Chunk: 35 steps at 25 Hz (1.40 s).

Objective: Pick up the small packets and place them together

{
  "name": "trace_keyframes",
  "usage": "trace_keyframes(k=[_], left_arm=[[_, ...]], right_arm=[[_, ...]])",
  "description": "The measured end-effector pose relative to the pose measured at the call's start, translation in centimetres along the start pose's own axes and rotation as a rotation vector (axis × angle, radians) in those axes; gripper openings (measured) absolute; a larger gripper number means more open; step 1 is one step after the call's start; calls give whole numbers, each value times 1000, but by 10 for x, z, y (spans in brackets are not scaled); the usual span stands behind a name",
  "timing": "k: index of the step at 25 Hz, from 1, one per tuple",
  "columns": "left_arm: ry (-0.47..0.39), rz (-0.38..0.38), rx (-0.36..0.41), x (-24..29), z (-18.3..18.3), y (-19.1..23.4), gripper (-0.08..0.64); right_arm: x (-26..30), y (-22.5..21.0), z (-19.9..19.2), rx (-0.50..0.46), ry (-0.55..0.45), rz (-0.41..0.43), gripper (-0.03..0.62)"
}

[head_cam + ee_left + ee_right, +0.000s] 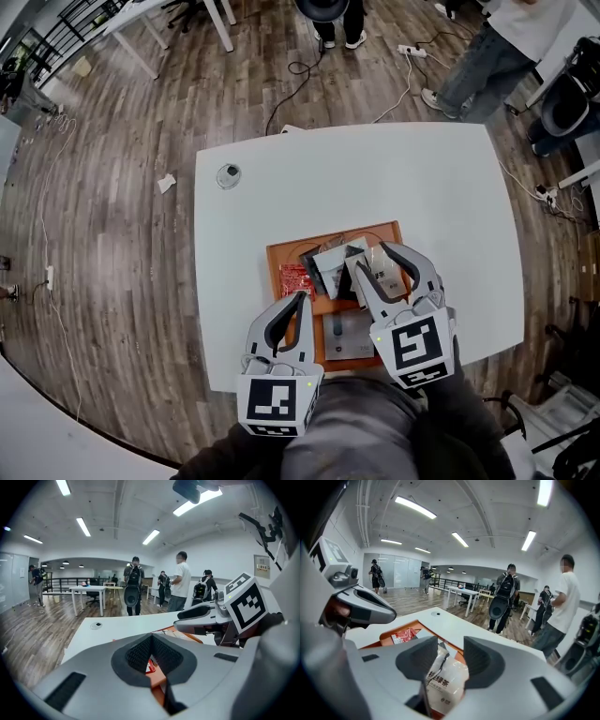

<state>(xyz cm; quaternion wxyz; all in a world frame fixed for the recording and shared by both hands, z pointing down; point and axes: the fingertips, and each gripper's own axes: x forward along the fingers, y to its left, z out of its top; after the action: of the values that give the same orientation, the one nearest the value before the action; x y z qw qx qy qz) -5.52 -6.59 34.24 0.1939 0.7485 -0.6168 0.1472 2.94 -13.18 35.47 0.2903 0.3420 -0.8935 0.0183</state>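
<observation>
An orange tray on the white table holds several small packets. A red packet lies at its left; grey and silver packets are heaped in the middle. My right gripper is over the tray's right side, open, with a white tea packet lying between its jaws; the pads stand apart from it. In the right gripper view the red packet is at the far left of the tray. My left gripper is shut and holds nothing, its tip just in front of the red packet.
A grey flat device lies at the tray's near edge. A round cable cap sits at the table's far left. People stand beyond the table, and cables and a power strip lie on the wooden floor.
</observation>
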Motion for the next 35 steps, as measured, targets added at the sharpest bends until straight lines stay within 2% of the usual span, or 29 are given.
trace_keyframes(k=[12,24,25,27,29,35], left_arm=[[-19,-62,23,-11,-1,-10,-3],[-23,-151,44,-39,-17,-25,-3],[-23,-157,42,-42,-18,-25,-3],[-21,-170,36,-48,-22,-26,-3],[-14,-187,39,-53,-30,-28,-3],[12,-236,38,-62,-50,-33,-3]], right_arm=[[-29,-2,-6,9,5,-98,164],[-62,27,-34,34,68,-157,164],[-65,32,-37,35,79,-157,159],[-70,40,-44,35,98,-164,57],[-74,50,-51,40,115,-163,6],[-74,89,-88,28,247,-93,6]])
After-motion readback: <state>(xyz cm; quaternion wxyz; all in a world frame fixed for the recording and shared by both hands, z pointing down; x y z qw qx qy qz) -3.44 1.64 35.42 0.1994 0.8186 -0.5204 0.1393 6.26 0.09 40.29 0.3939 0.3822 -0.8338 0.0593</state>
